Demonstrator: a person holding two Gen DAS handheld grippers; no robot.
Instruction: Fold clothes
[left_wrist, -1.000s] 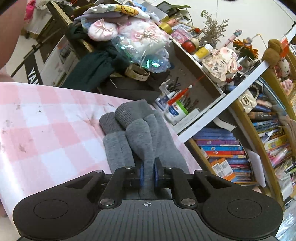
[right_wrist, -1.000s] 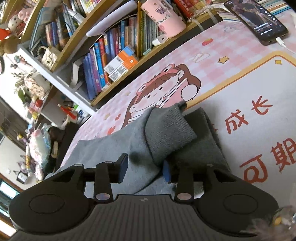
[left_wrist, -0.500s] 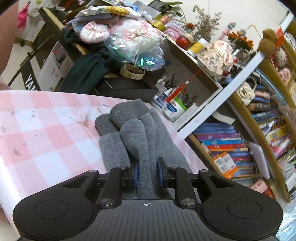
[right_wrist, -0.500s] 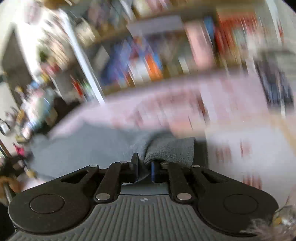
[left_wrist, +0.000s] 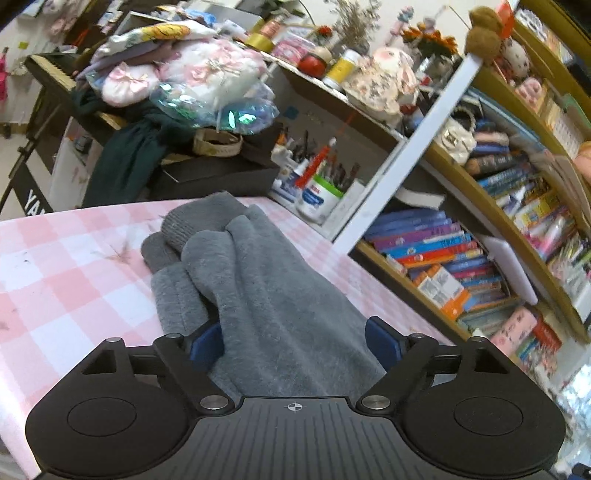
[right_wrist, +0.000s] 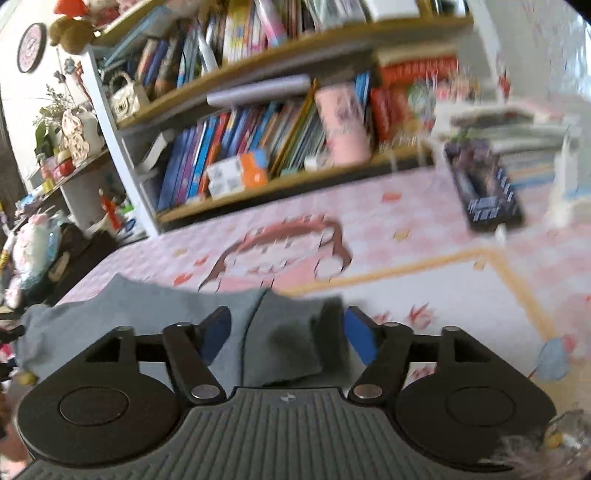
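Note:
A grey knit garment (left_wrist: 266, 280) lies folded on the pink checked tablecloth (left_wrist: 55, 280), its ribbed cuffs stacked at the far end. My left gripper (left_wrist: 293, 343) is open, its blue pads (left_wrist: 205, 341) spread on either side of the cloth. The right wrist view is blurred by motion. There the same grey garment (right_wrist: 280, 343) lies between the spread blue pads (right_wrist: 360, 334) of my right gripper (right_wrist: 286, 332), which is open.
A bookshelf (left_wrist: 461, 254) full of books runs along the table's far side. A cluttered stand with bags, a dark green cloth (left_wrist: 125, 155) and a pen pot (left_wrist: 317, 199) sits beyond the table end. A phone (right_wrist: 484, 184) lies by stacked books on the table.
Both grippers have opened and let go of the grey garment; each was shut on it half a second ago. The right gripper has swung, blurring its view.

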